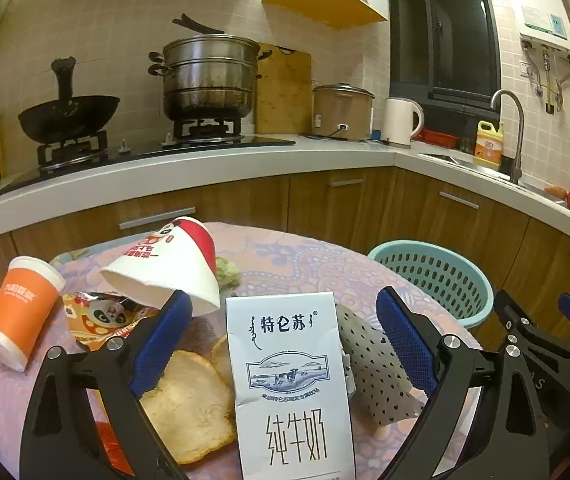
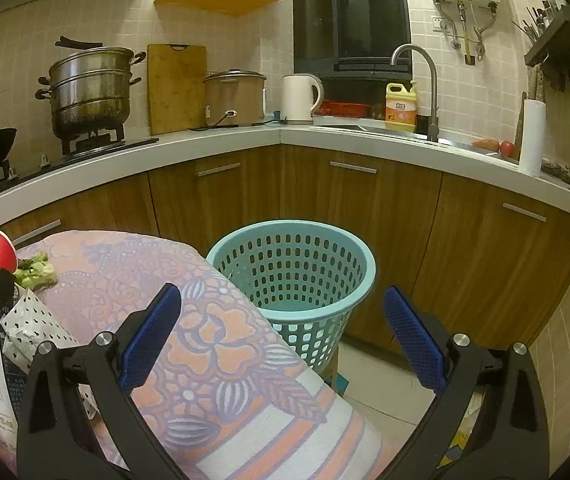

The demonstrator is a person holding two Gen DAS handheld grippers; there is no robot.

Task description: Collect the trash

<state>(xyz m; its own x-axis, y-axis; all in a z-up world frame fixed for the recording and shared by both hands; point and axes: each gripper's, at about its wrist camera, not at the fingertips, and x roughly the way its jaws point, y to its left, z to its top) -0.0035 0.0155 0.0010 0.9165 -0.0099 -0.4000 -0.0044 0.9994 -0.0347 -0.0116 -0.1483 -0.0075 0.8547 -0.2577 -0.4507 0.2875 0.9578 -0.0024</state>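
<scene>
the milk carton [image 1: 291, 384] stands upright on the near part of the table, straight ahead of the left gripper [image 1: 281, 344] and between its two spread fingers, with clear gaps on both sides; nothing is gripped; it is a flat-sided white paperboard box, probably empty and so light, stiff along its edges but easy to crush across its broad faces; a hold across the narrow sides, low to mid height, looks safest, since a push near the top could tip it; just left of it lie pale, dry toast slices [image 1: 189, 396], brittle and crumbly, better pinched gently at an edge; behind them a crinkled snack wrapper [image 1: 101, 320], thin and slippery, lies under a tipped white paper bowl [image 1: 165, 272] with a red base, light and easily dented; at the far left an orange paper cup [image 1: 21, 312] leans over; right of the carton sits a crumpled dotted paper bag [image 1: 381, 372], soft and yielding; a scrap of green vegetable [image 2: 37, 272] rests further back on the flowered tablecloth [image 2: 221, 344]; the right gripper [image 2: 281, 336] hangs wide open and empty over the table's right edge, facing the teal perforated plastic basket [image 2: 297, 268] on the floor beyond, which appears empty.
</scene>
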